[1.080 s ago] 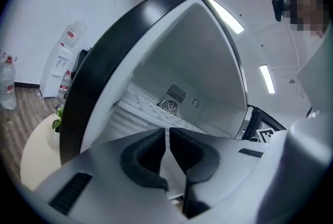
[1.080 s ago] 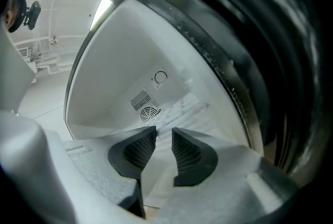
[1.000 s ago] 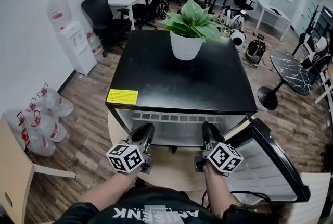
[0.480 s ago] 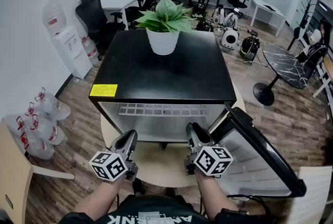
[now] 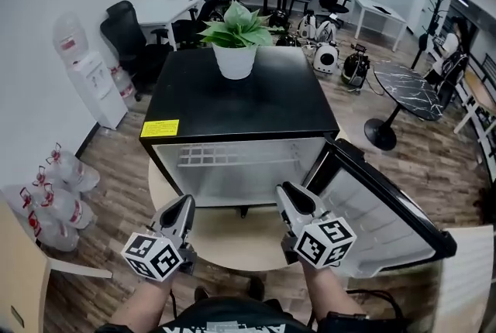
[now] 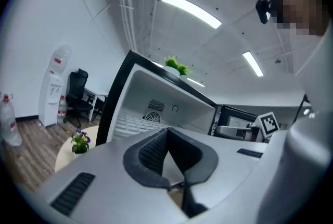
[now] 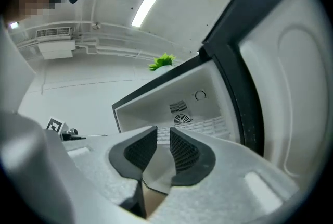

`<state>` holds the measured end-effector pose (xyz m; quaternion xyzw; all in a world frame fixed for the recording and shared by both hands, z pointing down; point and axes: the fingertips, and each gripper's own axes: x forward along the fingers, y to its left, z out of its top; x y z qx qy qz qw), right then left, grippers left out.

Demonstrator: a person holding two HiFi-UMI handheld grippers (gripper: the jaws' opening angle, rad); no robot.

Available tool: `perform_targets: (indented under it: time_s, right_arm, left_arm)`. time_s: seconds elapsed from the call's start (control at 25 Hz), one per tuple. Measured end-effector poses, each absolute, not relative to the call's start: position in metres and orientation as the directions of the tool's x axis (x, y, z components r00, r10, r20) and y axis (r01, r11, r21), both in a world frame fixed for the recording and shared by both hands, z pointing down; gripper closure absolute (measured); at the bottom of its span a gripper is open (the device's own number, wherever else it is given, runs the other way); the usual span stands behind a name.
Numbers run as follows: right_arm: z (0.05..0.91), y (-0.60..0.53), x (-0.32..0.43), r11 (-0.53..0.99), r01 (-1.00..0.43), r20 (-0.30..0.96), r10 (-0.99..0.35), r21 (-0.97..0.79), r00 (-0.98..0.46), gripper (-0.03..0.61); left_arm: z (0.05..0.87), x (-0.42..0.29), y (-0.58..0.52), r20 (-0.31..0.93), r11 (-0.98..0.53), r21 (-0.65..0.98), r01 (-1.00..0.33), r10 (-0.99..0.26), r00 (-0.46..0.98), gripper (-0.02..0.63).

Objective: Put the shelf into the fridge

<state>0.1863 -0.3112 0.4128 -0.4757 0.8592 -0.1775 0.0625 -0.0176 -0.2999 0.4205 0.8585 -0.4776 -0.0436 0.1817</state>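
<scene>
The black mini fridge (image 5: 240, 103) stands open, its door (image 5: 387, 207) swung out to the right. A white wire shelf (image 5: 236, 156) lies flat inside it, high in the cavity; it also shows in the left gripper view (image 6: 132, 124) and the right gripper view (image 7: 208, 125). My left gripper (image 5: 186, 204) hangs in front of the opening, apart from the fridge, its jaws shut on nothing (image 6: 166, 132). My right gripper (image 5: 288, 192) is level with it near the door hinge. Its jaws are closing with a narrow gap and nothing between them (image 7: 163, 137).
A potted plant (image 5: 235, 41) sits on the fridge top. The fridge rests on a round pale table (image 5: 232, 235). The open door juts out right of my right gripper. Water bottles (image 5: 54, 192), a dispenser (image 5: 89, 76) and office chairs stand around.
Both grippers have drawn back from the fridge opening toward me and lower in view. The left jaws have shut. The shelf stays inside the fridge.
</scene>
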Motion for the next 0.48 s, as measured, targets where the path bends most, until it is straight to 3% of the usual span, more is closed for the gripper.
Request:
perform_targets:
  time_s: [0.2,0.48]
  right_arm:
    - [0.380,-0.284,0.167,0.466,-0.841,0.034,-0.869,-0.273,-0.493,0.502]
    - [0.346,-0.254,0.140,0.451,-0.877,0.003,-0.889,-0.164,-0.457,0.502]
  left_arm:
    - [0.390,-0.040,-0.279,0.065,-0.580,0.228,-0.782,-0.793,0.606,0.612]
    - [0.358,-0.068,-0.266,0.002,-0.645,0.203,-0.737,-0.753,0.659,0.612]
